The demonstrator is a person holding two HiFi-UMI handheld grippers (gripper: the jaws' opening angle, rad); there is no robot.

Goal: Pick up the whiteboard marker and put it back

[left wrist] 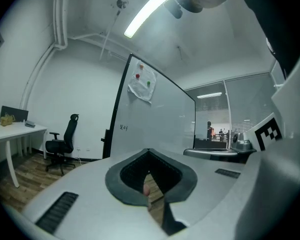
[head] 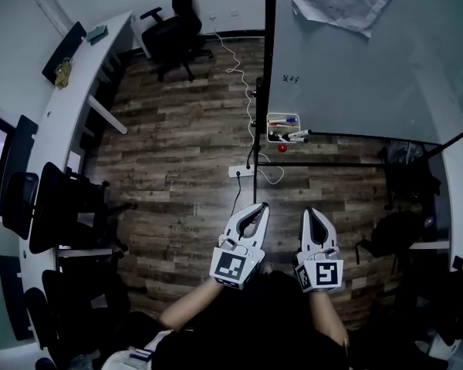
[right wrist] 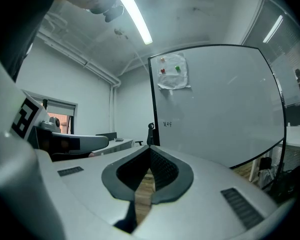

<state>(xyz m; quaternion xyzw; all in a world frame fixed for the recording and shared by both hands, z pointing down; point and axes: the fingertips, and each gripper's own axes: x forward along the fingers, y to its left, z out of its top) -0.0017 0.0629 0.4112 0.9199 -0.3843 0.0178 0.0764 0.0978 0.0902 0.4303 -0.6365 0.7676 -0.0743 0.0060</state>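
**Above the plank floor [head: 170, 176]: jaws closed, nothing held**

Nearest, the left gripper [head: 261, 206] and right gripper [head: 309, 213] are held level. Their smooth white moulded jaws are closed tip to tip on nothing. Beyond the grained wood, the whiteboard markers [head: 295, 136] are seen lying in a small white box [head: 272, 117] at the matte grey whiteboard [head: 355, 68]'s lower edge.

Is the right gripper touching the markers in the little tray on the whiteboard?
Apart. The head view shows a wide stretch of wooden floor between the right gripper and the markers in their tray.
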